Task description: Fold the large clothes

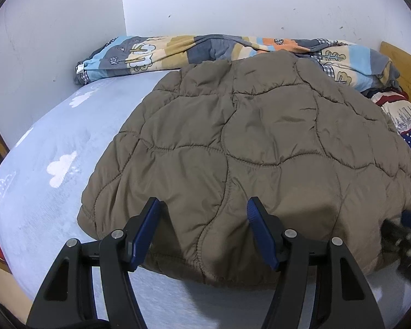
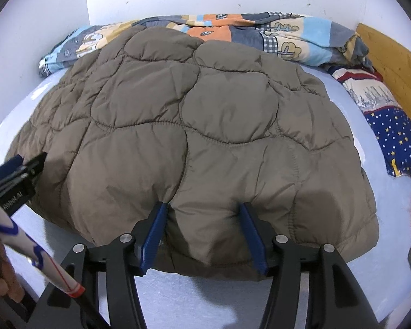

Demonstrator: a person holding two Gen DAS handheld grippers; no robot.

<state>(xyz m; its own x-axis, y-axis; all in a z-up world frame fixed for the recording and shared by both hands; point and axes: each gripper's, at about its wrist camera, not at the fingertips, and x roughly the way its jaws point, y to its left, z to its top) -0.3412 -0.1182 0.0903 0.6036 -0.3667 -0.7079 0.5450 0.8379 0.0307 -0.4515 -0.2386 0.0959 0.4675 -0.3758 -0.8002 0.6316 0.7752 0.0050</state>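
- A brown quilted jacket (image 1: 249, 148) (image 2: 194, 126) is spread flat across a bed (image 1: 41, 170) (image 2: 367, 277) covered with a pale blue sheet printed with white clouds
- The jacket's near hem is seen at the front edge of the bed, directly ahead of both tools
- The left tool (image 1: 204, 211) is held released, its blue-padded fingers (image 1: 146, 231) spread apart over the near-left part of the hem, with nothing clamped between them
- The right tool (image 2: 202, 215) is likewise held released, its fingers (image 2: 250, 235) set wide on either side of a puffed section of the hem; whether the pads touch the fabric cannot be told
- In the right wrist view the left tool (image 2: 19, 175) is seen at the left edge, beside the jacket's left side
- In the left wrist view the right tool (image 1: 405, 244) is seen blurred at the lower right, close to the hem
- A striped patterned quilt (image 1: 233, 52) (image 2: 287, 33) is bunched along the wall behind the jacket, its far edge being touched by the jacket
- A navy star-printed pillow (image 1: 408, 126) (image 2: 389, 126) is laid to the right, beside a wooden headboard (image 1: 405, 68) (image 2: 391, 63)
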